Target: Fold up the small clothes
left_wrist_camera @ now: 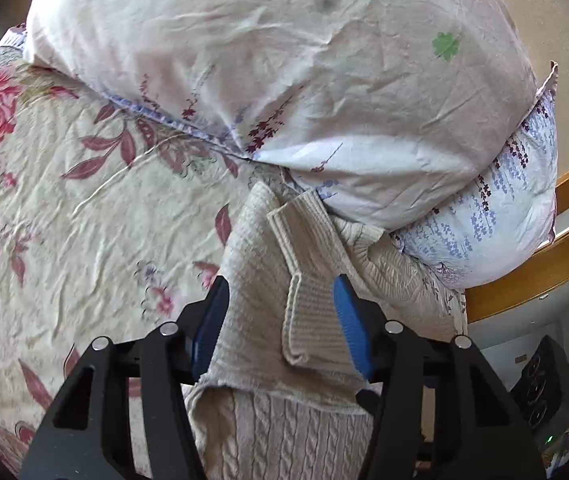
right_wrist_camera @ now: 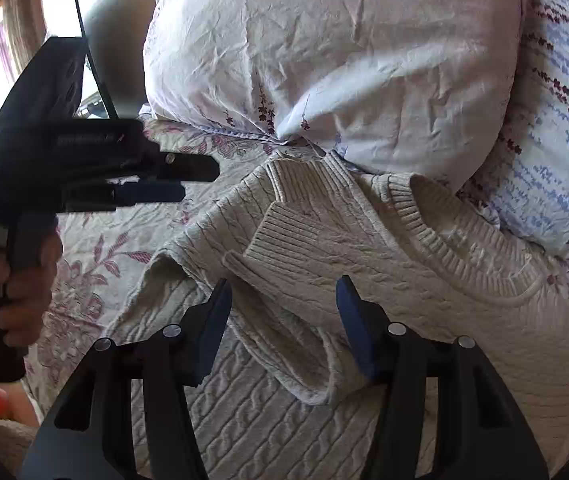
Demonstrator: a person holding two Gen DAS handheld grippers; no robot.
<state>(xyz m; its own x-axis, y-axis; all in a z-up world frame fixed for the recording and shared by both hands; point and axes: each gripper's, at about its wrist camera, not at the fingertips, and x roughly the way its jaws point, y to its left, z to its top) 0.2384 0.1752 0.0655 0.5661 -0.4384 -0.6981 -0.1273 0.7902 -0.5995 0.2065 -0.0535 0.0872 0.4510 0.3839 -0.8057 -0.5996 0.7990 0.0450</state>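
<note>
Both grippers (left_wrist_camera: 280,304) (right_wrist_camera: 282,304) gape empty above a cream sweater (right_wrist_camera: 364,260) on the floral bedspread (left_wrist_camera: 64,220).

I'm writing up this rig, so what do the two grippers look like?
Both the left gripper and right gripper have black angular frames with cut-out windows, silver round pins, and blue ribbed pads on the fingers.

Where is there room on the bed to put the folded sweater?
The open stretch of floral bedspread left of the cream sweater and in front of the white pillow is bare. The right side is crowded: the sweater lies against the stacked pillows, near the bed's wooden edge.
</note>
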